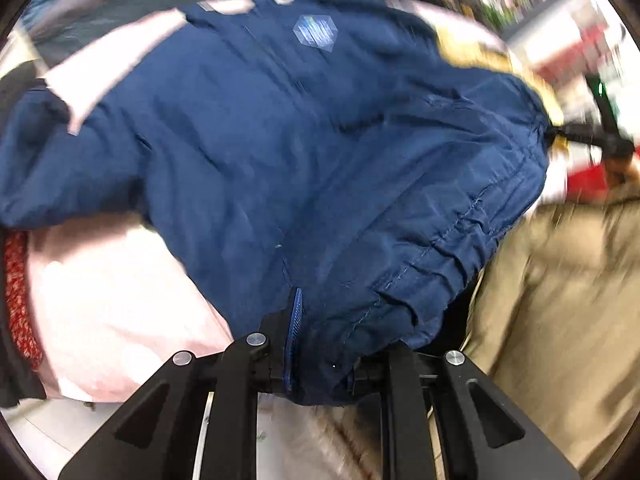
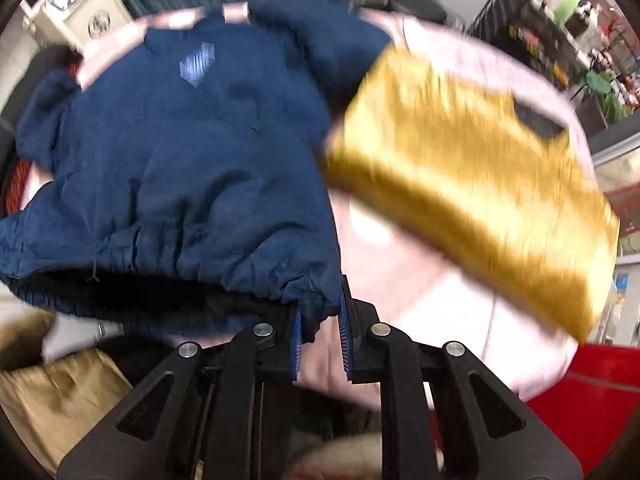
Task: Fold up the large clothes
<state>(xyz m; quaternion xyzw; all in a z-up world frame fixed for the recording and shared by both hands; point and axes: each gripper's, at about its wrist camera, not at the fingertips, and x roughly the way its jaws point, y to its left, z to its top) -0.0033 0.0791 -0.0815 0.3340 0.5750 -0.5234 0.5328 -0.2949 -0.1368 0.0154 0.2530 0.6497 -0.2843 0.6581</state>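
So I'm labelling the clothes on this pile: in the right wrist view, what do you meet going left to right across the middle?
Red patterned fabric at the left edge → navy jacket → mustard-yellow garment → cluttered shelving at the far right. The pink bedding lies under them all, so it has no single place in the order.

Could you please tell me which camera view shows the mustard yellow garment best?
The right wrist view: the yellow garment fills its right side, lying blurred on the pink bedding. The left wrist view shows only a yellow sliver behind the navy jacket.
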